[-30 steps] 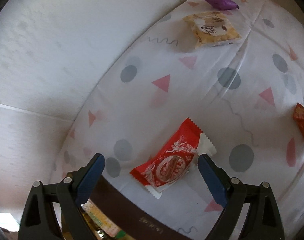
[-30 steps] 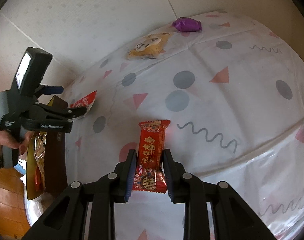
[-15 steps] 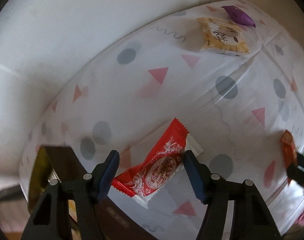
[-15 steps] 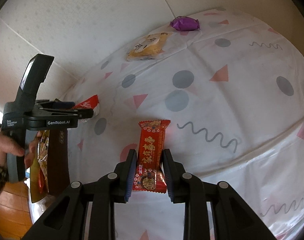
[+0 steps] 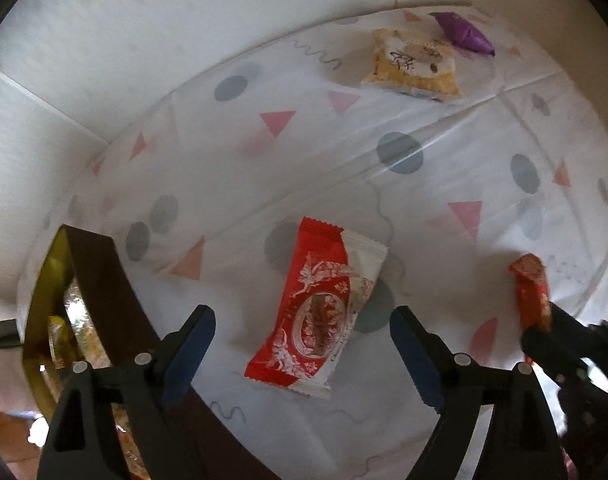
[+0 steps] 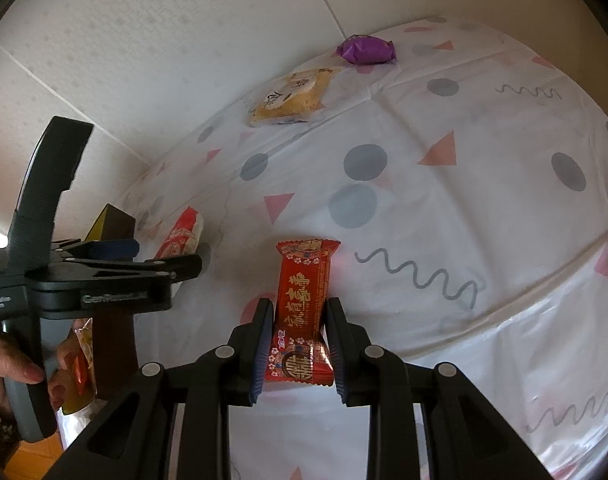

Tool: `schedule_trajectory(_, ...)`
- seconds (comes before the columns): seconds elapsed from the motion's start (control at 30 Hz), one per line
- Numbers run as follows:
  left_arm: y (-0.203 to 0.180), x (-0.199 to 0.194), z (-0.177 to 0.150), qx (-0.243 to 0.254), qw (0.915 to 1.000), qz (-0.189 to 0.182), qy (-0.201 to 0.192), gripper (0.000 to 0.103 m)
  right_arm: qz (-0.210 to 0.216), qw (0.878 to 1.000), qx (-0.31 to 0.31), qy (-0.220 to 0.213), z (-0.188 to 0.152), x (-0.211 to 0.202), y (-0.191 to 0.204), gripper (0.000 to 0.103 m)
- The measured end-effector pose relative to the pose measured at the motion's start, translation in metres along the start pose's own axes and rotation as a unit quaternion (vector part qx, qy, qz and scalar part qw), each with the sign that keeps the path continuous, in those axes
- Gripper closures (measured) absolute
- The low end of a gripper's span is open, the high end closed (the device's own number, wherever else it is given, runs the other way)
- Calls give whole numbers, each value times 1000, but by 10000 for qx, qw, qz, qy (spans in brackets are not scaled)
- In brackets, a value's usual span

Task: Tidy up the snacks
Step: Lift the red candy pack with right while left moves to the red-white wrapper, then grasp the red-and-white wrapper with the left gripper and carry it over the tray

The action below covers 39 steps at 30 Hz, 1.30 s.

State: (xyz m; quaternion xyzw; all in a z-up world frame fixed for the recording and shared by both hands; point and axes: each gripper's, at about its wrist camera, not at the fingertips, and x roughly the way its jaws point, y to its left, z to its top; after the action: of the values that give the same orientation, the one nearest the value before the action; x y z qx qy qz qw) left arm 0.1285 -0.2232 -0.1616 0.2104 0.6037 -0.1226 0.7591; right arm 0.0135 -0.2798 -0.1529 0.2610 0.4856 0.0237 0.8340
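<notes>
Red-and-white snack packet point(image 5: 324, 308) lies flat; yellow packet point(image 5: 414, 65) and purple packet point(image 5: 462, 32) farther back.

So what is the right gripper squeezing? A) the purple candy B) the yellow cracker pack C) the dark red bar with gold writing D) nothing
C: the right gripper has its jaws pressed on both sides of the dark red bar; the purple candy and the yellow cracker pack lie far off.

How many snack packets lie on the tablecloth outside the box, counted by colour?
Red and white: 1, the packet between the opening jaws of the left gripper.
Red and gold: 1, the bar held by the right gripper.
Yellow: 1.
Purple: 1.
Total: 4.
</notes>
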Motion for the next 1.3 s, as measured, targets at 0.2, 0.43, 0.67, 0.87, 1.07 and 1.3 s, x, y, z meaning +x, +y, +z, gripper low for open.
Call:
schedule_trajectory(0.2,21,0,6,354,9993,-17,-107,23,-26,10000,-1,-7,1,1,1,76)
schedule_trajectory(0.43,21,0,-1,201,9988,-385,-216,68,1,10000,12,-15,2,0,0,76)
schedule_trajectory(0.67,22,-20,-20,-434,9948,-777,-505,75,-3,10000,-57,-12,2,-1,-2,76)
schedule_trajectory(0.87,40,-43,-39,-861,9874,-1058,-799,75,-97,9997,-205,3,3,1,2,76)
schedule_trajectory(1.07,57,-69,-49,-1264,9792,-1226,-1012,75,-91,9998,-202,11,3,1,2,77)
schedule_trajectory(1.3,98,-85,-74,-1874,9638,-1418,-1255,75,-149,9996,-227,13,2,0,3,77)
